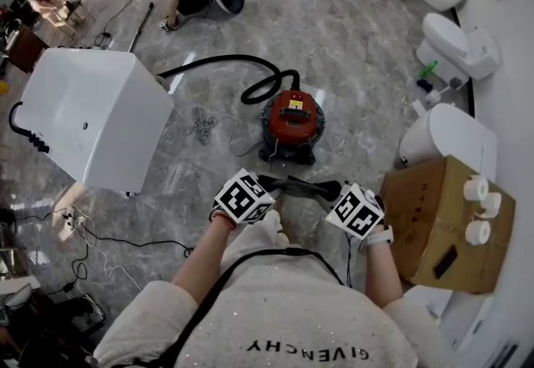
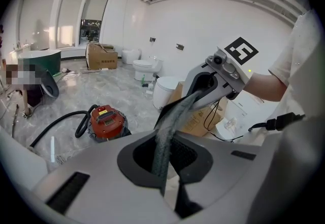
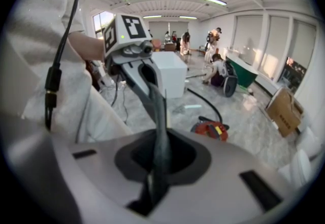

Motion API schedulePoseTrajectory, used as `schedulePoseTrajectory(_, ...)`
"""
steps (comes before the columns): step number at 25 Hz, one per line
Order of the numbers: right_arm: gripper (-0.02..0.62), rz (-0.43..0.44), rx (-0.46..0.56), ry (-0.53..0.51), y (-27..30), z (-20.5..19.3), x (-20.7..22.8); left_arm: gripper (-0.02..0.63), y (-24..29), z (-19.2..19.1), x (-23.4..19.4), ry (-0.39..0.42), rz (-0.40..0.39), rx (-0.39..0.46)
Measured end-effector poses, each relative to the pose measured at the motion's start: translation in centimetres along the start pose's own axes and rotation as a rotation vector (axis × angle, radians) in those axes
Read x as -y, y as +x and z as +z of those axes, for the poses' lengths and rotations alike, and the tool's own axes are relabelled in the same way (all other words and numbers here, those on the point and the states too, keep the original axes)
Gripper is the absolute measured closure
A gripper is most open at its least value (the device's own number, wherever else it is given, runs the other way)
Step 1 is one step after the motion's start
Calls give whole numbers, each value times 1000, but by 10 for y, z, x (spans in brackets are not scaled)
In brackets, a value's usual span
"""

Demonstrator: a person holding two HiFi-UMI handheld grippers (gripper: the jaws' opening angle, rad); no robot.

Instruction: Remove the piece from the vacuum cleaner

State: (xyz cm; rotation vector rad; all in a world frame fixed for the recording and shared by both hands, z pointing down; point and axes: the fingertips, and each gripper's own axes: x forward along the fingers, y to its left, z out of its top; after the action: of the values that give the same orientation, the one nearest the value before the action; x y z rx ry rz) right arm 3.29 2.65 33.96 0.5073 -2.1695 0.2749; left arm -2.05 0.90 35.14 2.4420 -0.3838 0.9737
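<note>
left tongs: clamped on one end of the grey piece | right tongs: clamped on its other end | grey piece: held in the air between both tongs, close to the person's body | vacuum cleaner: red, on the floor ahead, apart from the grey piece, black hose curled beside it

Dark grey, flat piece: off the floor, clamped at its ends in left tool and right tool. Red round vacuum cleaner: upright on floor, apart from piece, black hose looped beside it.
</note>
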Motion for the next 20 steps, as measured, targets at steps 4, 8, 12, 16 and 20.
schedulePoseTrajectory(4,558,-1,5,-1,1,0,1,571,1,0,-1,-3,4,-3)
schedulePoseTrajectory(8,558,3,6,4,3,-3,-1,571,3,-3,0,-10,4,-11)
schedulePoseTrajectory(12,558,5,5,7,5,-3,-2,571,3,-5,0,-11,5,-19)
schedulePoseTrajectory(16,558,8,9,8,5,-4,-2,571,3,-5,1,-7,1,-22)
schedulePoseTrajectory(20,558,7,14,8,5,-4,-2,571,3,-6,0,-9,2,-20)
